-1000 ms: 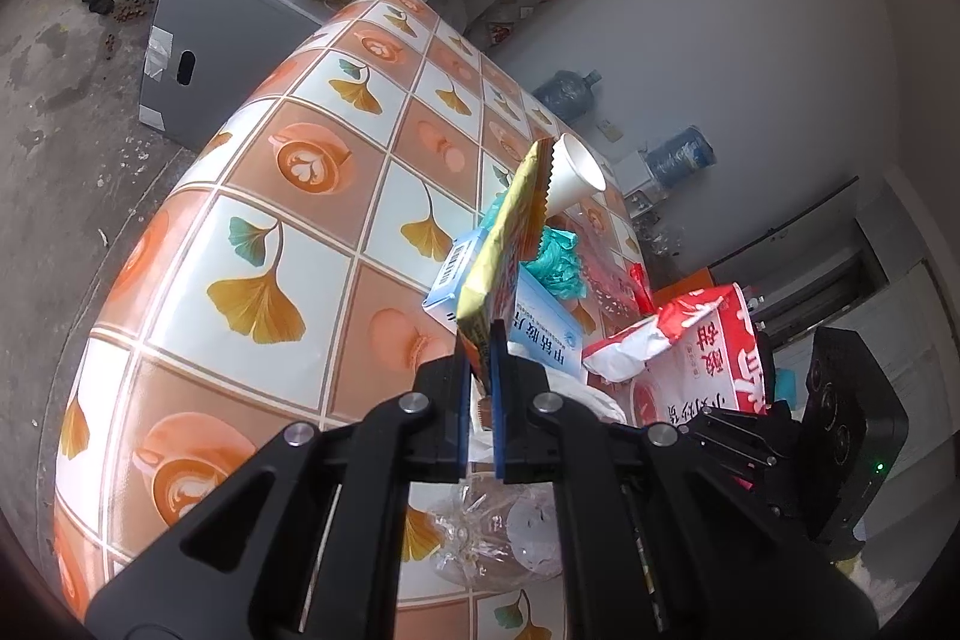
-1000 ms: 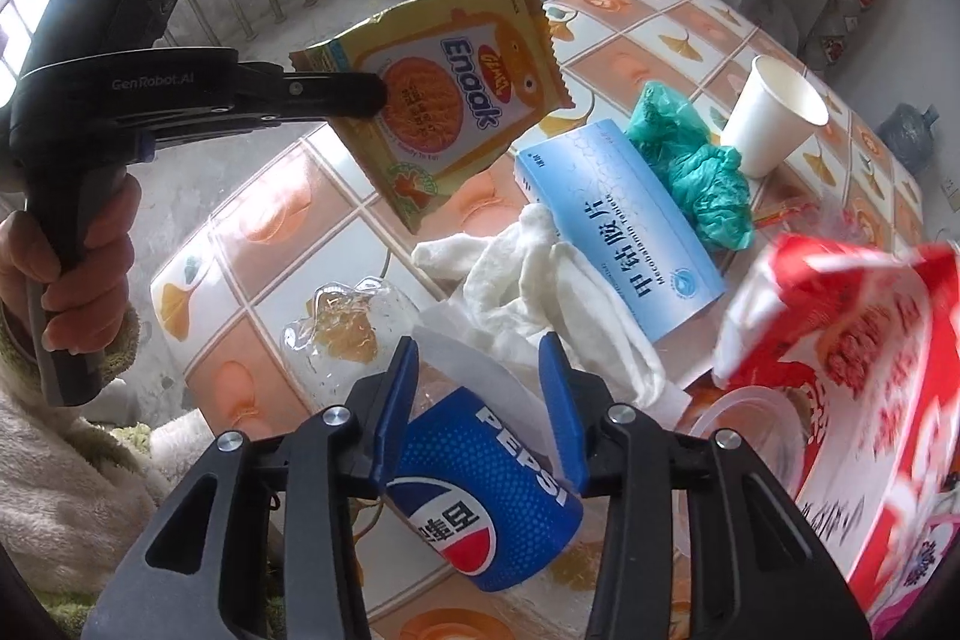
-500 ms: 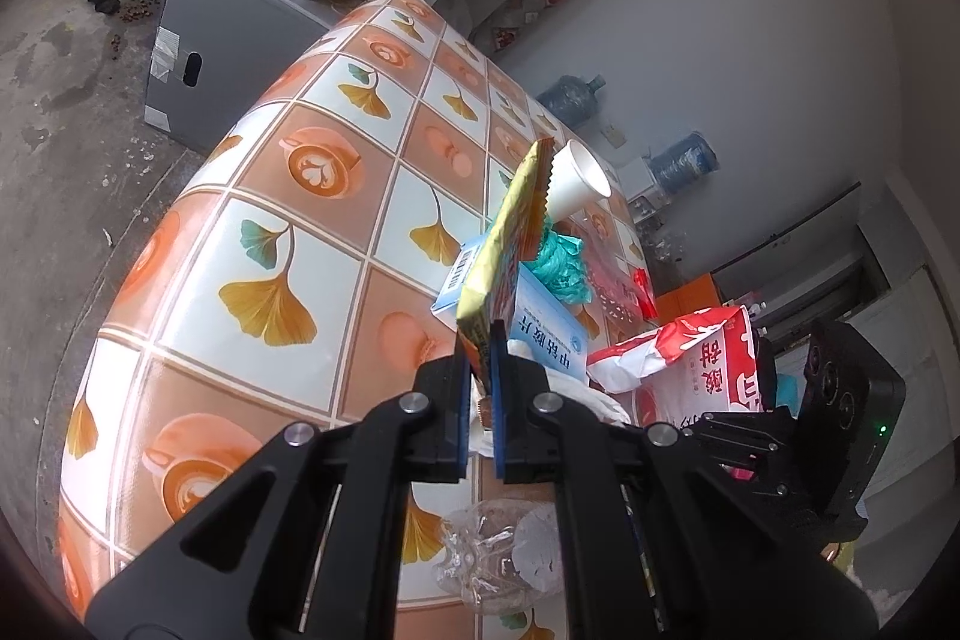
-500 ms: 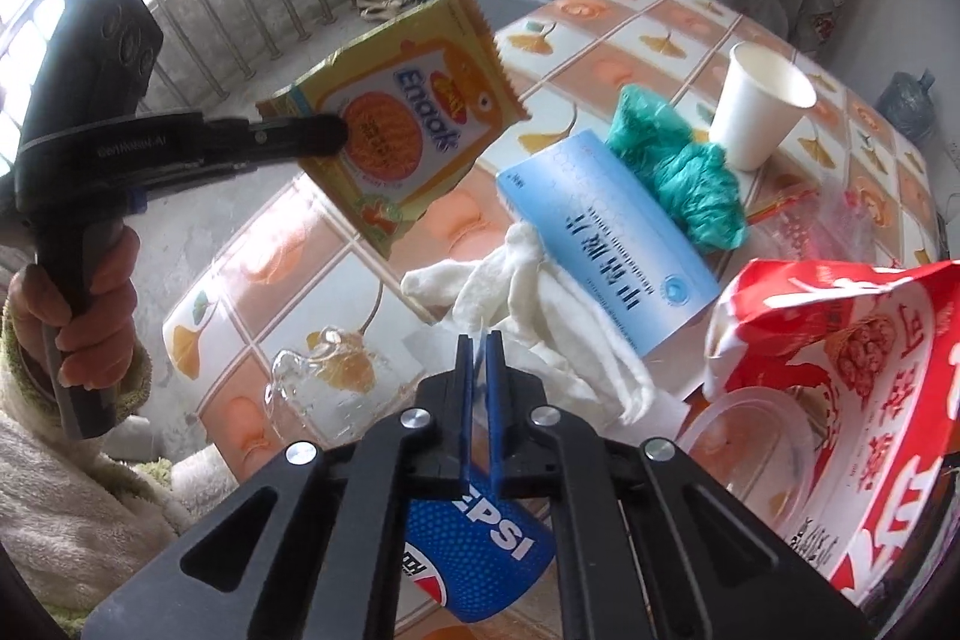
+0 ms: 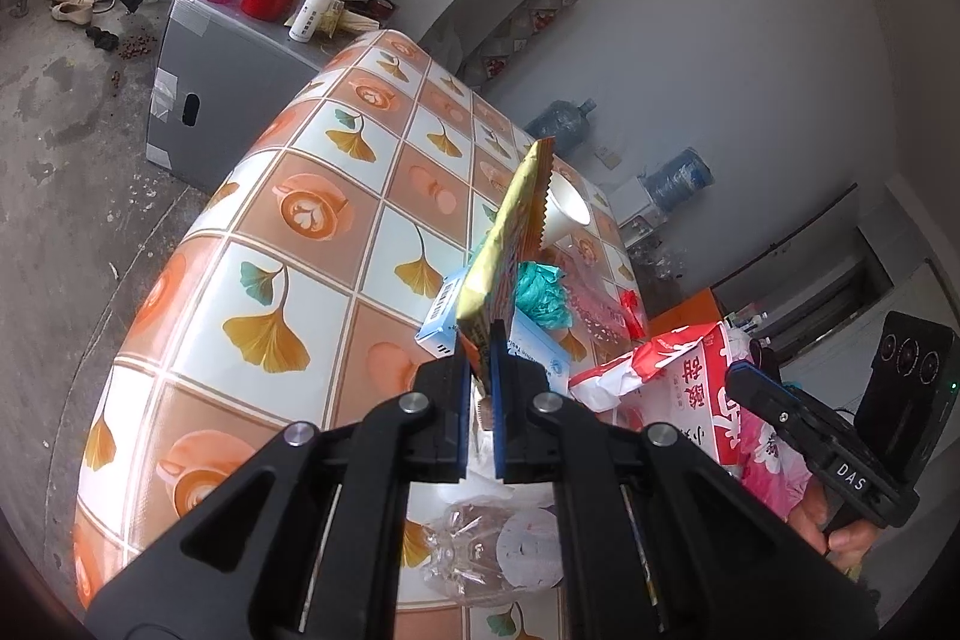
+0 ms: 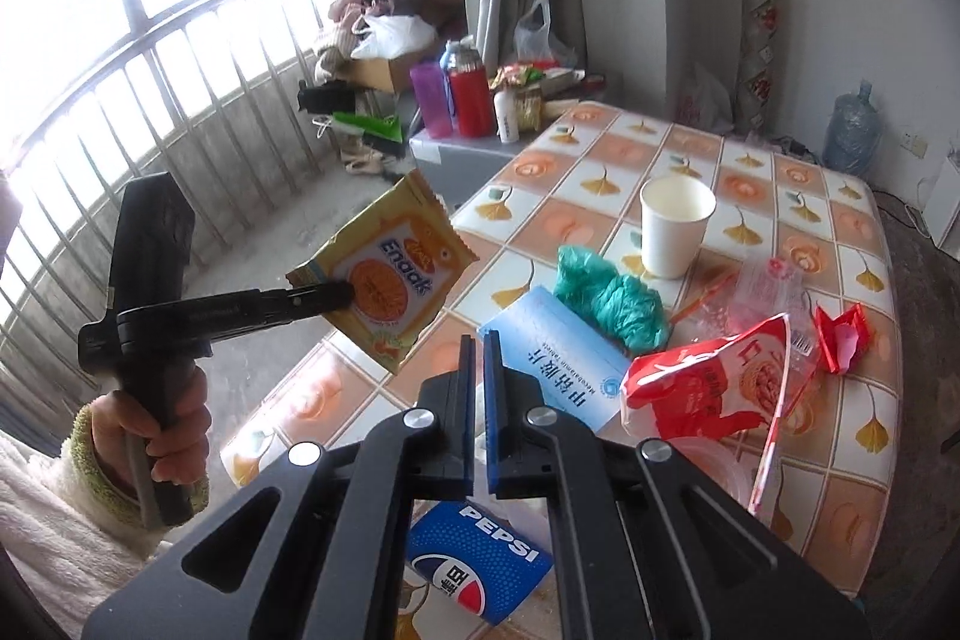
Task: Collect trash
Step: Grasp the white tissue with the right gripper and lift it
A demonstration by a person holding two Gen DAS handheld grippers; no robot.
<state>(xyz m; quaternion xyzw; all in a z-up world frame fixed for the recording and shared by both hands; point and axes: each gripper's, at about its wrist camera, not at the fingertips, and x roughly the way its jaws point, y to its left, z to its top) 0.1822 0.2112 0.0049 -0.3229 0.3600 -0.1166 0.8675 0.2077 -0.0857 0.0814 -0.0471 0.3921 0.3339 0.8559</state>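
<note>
Left wrist view
- Left gripper: its jaws were clamped on the bottom edge of the yellow snack packet, which stood up edge-on straight ahead of the fingertips.
- Table: tiled in orange and white with ginkgo leaves, it spread ahead of the jaws and to their left.
- Blue box: lay on the table just beyond the fingertips, partly hidden by the packet.
- Paper cup: stood farther ahead, just right of the packet's top.
- Teal plastic bag: bunched between the cup and the blue box.
- Red and white bag: crumpled to the right of the jaws.
- Clear plastic bottle: lay below the jaws, seen between the two arms of the gripper.
- Right gripper: to the far right; its jaws could not be read from here.

Right wrist view
- Right gripper: its jaws were drawn together; no held thing could be made out between the fingertips.
- Pepsi label: blue, beneath the jaws and behind the fingertips; whether it was held or lay on the table could not be told.
- Left gripper: off to the left of the jaws, pinching the snack packet in the air beyond the table edge, a hand on its handle.
- Blue box: just ahead of the fingertips, to their right.
- Teal plastic bag: beyond the box, with the paper cup upright behind it.
- Red and white bag: right of the jaws.
</note>
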